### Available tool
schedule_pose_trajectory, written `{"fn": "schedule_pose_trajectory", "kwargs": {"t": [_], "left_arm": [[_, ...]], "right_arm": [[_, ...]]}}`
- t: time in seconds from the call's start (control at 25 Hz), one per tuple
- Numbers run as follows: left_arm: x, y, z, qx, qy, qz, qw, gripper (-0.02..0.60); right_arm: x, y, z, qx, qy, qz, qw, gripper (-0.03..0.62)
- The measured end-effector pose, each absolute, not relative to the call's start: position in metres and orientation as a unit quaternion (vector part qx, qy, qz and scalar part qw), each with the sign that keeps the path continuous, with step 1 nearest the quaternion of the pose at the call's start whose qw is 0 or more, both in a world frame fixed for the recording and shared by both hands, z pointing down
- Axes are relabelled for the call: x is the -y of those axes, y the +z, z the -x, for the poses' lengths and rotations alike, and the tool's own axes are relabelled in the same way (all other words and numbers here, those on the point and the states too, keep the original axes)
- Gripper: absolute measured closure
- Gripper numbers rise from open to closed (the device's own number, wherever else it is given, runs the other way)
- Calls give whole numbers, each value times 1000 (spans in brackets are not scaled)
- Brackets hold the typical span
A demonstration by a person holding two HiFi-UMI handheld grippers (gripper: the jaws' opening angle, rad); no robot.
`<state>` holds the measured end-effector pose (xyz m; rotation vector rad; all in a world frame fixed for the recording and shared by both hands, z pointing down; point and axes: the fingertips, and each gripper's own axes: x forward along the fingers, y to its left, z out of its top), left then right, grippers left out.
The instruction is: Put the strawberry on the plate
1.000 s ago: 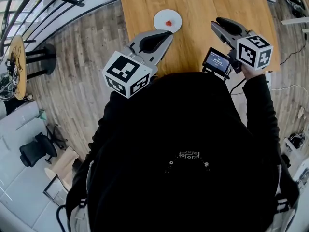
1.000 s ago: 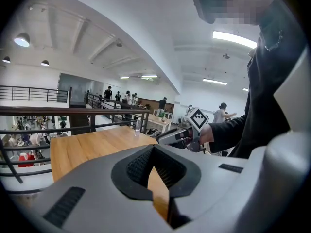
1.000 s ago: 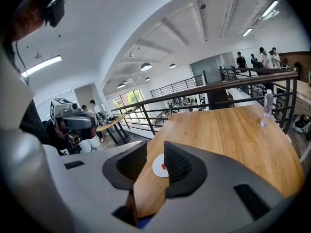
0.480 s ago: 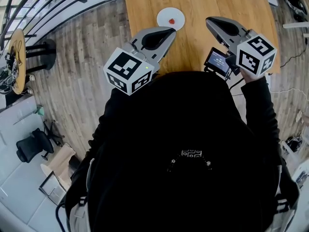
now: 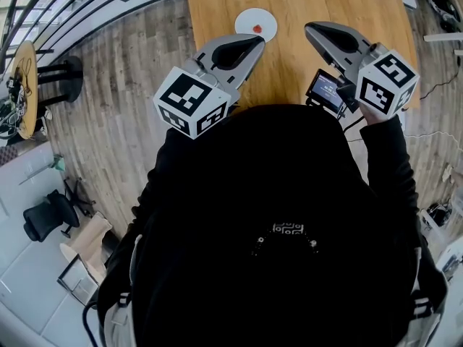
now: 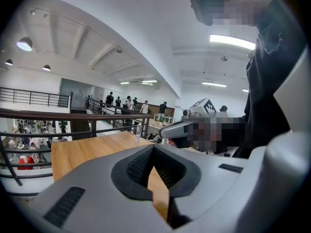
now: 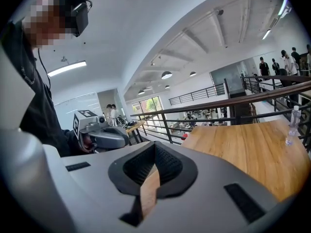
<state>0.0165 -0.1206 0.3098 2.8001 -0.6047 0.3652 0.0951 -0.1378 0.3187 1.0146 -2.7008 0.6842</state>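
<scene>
Wooden table (image 5: 311, 6) stretches to the far side, with plank floor (image 5: 123, 85) to its left. The white plate (image 5: 265, 14) lies just beyond the left gripper (image 5: 259, 43), nearer it than the right gripper (image 5: 309, 29). The strawberry (image 5: 257, 28) already sits on the plate, too small to show a long axis. Both tongs are closed and empty. The small screen (image 5: 325, 89) by the right gripper is unreadable, and no brand shows.

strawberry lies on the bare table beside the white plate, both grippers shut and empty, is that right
Not quite. The head view shows the strawberry lying on the white plate, not beside it. The rest holds: the left gripper and the right gripper are both shut and empty.
</scene>
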Motion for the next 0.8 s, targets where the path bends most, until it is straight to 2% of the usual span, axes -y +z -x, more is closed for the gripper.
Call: {"fn": "schedule_pose_trajectory", "kwargs": {"t": [0.8], "left_arm": [[125,311,-17,204,125,-963,127,586]], "right_arm": [[147,324,-106,898,238,-360,90,577]]}}
